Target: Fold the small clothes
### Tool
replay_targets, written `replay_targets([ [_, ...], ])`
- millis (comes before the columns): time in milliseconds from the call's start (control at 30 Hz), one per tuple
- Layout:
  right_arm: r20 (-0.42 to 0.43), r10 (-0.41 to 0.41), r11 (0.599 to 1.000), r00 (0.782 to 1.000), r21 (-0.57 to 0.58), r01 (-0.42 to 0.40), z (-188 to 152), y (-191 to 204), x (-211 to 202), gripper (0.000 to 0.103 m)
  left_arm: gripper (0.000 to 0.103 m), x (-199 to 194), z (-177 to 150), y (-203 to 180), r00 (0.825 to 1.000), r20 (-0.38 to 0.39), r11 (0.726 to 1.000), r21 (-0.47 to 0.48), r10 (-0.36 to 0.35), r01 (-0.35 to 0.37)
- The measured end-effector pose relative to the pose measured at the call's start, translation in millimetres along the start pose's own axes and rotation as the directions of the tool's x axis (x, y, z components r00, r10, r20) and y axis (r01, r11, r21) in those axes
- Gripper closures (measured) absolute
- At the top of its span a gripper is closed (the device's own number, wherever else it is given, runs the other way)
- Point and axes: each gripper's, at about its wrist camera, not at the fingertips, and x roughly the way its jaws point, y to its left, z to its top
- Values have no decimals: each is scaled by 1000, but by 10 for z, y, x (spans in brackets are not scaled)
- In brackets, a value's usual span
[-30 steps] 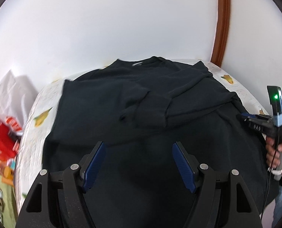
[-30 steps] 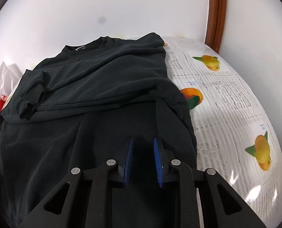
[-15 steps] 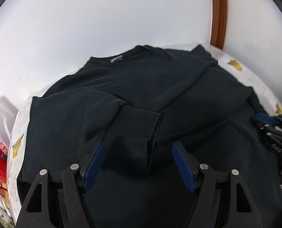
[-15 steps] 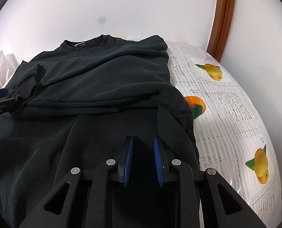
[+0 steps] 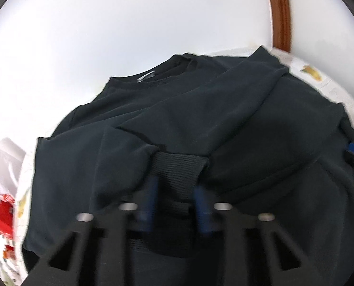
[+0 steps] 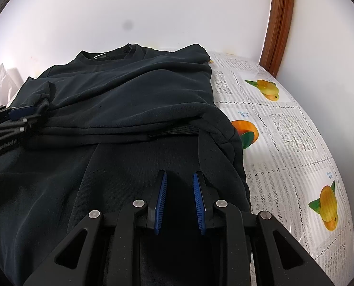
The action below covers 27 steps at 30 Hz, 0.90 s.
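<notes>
A black sweatshirt (image 5: 200, 124) lies flat on the table, its sleeves folded across the chest; it also shows in the right wrist view (image 6: 134, 100). My left gripper (image 5: 177, 190) has its fingers on either side of the ribbed sleeve cuff (image 5: 177, 164), narrowed around it. It also shows at the left edge of the right wrist view (image 6: 22, 113). My right gripper (image 6: 179, 186) hovers over the lower body of the sweatshirt near its right side, its fingers a small gap apart with nothing between them.
The table carries a white lace-print cloth with orange fruit pictures (image 6: 284, 128). A white wall is behind, with a brown wooden frame (image 6: 279, 23) at the back right. White and red bags (image 5: 0, 178) lie off the table's left edge.
My left gripper has moved forward over the sweatshirt to the sleeve cuff and its fingers have closed in from wide open. My right gripper has stayed put.
</notes>
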Motion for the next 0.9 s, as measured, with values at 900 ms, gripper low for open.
replay_targets([
  [900, 3, -1, 1000, 1000, -2, 1, -1, -7, -1, 79, 92, -286, -515, 2168, 1000, 8, 894, -448, -11, 13],
])
